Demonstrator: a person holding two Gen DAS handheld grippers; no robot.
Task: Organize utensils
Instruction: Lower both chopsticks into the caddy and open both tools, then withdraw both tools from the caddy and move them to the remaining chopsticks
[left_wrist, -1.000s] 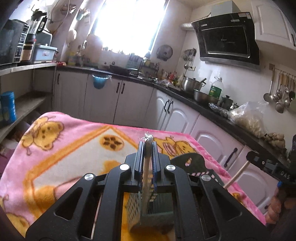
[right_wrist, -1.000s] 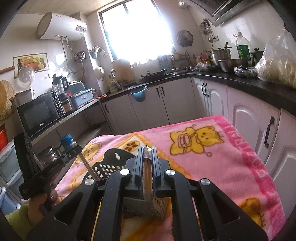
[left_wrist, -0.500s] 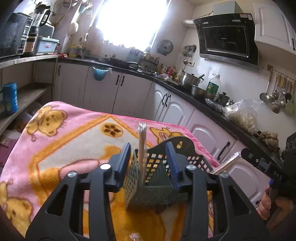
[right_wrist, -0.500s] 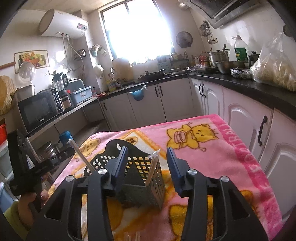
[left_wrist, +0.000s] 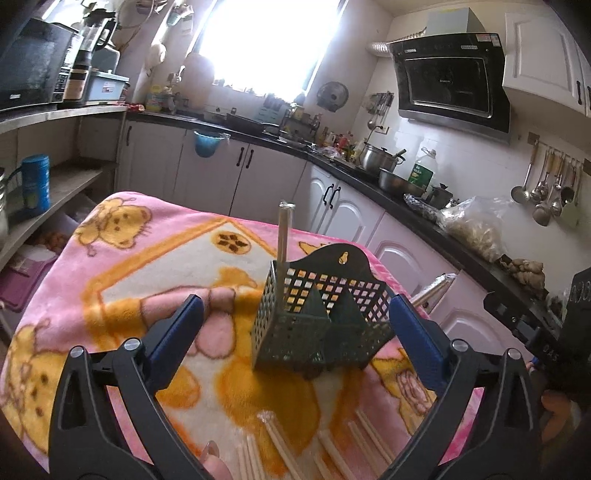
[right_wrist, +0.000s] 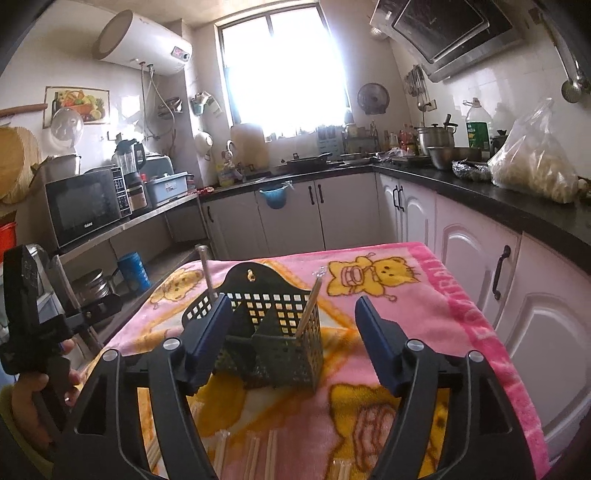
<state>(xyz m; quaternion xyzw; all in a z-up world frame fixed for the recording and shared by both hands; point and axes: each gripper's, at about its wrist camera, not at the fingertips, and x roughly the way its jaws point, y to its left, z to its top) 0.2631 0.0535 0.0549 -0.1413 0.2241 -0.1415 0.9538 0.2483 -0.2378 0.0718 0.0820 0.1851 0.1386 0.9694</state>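
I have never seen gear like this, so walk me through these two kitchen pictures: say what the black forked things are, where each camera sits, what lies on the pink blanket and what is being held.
There is no robot. A person holds a two-finger clamp in each hand, and a wide-angle camera on each clamp looks forward along its fingers. One picture looks out from the left gripper, the other from the right gripper.

On the pink blanket stands a dark green perforated utensil caddy. One wrapped chopstick pair stands in its left end, another leans in its right end. More wrapped chopsticks lie flat in front of it.

Both grippers' jaws are opening, with the caddy between them, untouched. Neither holds anything.
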